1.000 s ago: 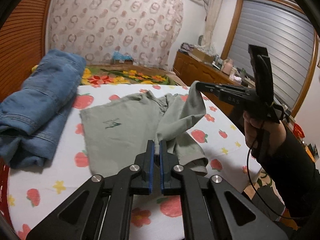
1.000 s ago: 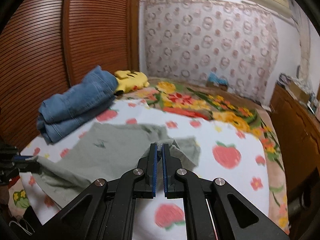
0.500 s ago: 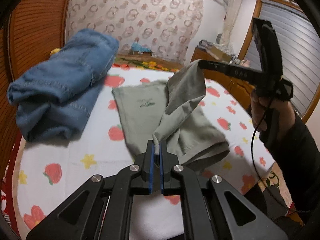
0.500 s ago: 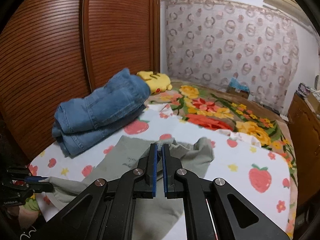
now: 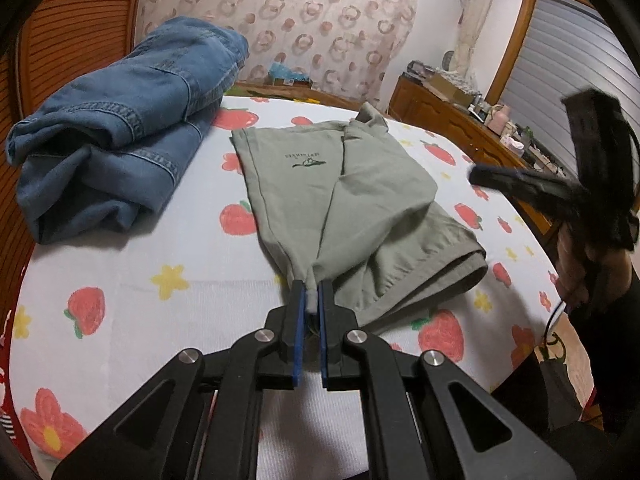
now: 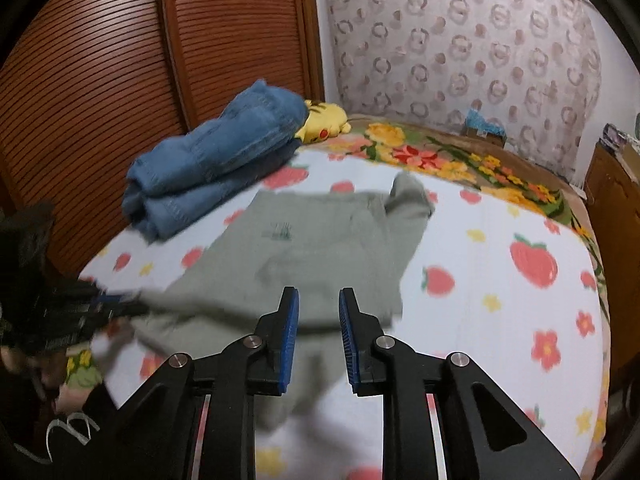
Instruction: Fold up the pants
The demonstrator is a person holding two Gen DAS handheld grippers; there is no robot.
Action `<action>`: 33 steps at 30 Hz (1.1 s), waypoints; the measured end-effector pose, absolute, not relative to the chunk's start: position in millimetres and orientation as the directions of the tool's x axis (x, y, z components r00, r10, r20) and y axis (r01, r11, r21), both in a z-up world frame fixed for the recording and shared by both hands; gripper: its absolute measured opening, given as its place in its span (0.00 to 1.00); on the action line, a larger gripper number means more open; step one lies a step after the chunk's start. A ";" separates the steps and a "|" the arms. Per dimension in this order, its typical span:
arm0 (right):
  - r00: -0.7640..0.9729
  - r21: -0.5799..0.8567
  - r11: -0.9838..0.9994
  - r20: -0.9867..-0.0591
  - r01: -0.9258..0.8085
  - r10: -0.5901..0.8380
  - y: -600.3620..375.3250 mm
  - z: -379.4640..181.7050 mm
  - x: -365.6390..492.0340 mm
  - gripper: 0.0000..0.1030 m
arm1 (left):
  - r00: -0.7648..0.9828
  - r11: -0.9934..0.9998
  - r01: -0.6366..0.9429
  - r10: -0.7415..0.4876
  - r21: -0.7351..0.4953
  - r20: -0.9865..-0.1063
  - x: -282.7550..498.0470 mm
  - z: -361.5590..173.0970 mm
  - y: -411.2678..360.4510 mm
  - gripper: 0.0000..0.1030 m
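We had the strawberry-print bed cover [image 5: 120, 264] under everything, folded blue jeans [image 5: 116, 128] near the wardrobe side, and the grey-green pants [image 5: 360, 200] lay folded over mid-bed. Our left gripper [image 5: 311, 300] was clamped on the pants' near corner; our right gripper [image 6: 318, 320] hung released, holding nothing.

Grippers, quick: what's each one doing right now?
Left gripper: closed on the green pants.
Right gripper: open, holding nothing.
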State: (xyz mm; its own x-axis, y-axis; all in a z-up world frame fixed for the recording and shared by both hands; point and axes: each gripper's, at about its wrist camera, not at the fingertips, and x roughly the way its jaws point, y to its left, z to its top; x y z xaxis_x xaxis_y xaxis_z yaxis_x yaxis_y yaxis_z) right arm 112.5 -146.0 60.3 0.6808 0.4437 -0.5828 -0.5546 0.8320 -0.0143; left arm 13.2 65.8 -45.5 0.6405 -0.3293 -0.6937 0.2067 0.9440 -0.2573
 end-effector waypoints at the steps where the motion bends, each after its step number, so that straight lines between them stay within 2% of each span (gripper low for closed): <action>1: 0.679 -0.015 0.833 -0.588 -0.553 0.440 -147.9 57.3 106.6 0.21 | 0.639 0.944 0.206 -0.328 -0.256 -0.695 13.6 -46.0 66.0 0.05; 14: 0.659 -0.005 0.832 -0.613 -0.555 0.436 -149.8 34.8 62.7 0.21 | 0.629 0.945 0.204 -0.327 -0.257 -0.705 17.2 -52.6 66.2 0.05; 25: 0.679 -0.053 0.847 -0.625 -0.529 0.385 -138.7 20.8 71.7 0.20 | 0.629 0.947 0.208 -0.321 -0.245 -0.708 16.4 -52.1 65.1 0.05; 26: 0.683 -0.054 0.848 -0.621 -0.528 0.386 -138.6 21.3 71.2 0.20 | 0.629 0.947 0.208 -0.322 -0.247 -0.708 16.3 -51.8 65.1 0.05; 27: 0.683 -0.045 0.846 -0.615 -0.531 0.395 -139.3 21.6 70.7 0.10 | 0.629 0.946 0.207 -0.323 -0.248 -0.708 16.4 -52.1 65.0 0.05; 28: 0.681 -0.037 0.845 -0.611 -0.533 0.403 -141.1 22.0 69.3 0.07 | 0.629 0.946 0.207 -0.323 -0.248 -0.708 16.4 -52.2 65.0 0.05; 30: 0.677 -0.020 0.840 -0.602 -0.542 0.422 -145.3 23.6 66.5 0.03 | 0.629 0.946 0.205 -0.323 -0.249 -0.707 16.8 -52.8 64.9 0.05; 33: 0.680 0.000 0.835 -0.580 -0.550 0.448 -152.2 27.6 57.8 0.02 | 0.630 0.947 0.200 -0.322 -0.253 -0.707 18.8 -54.4 65.4 0.05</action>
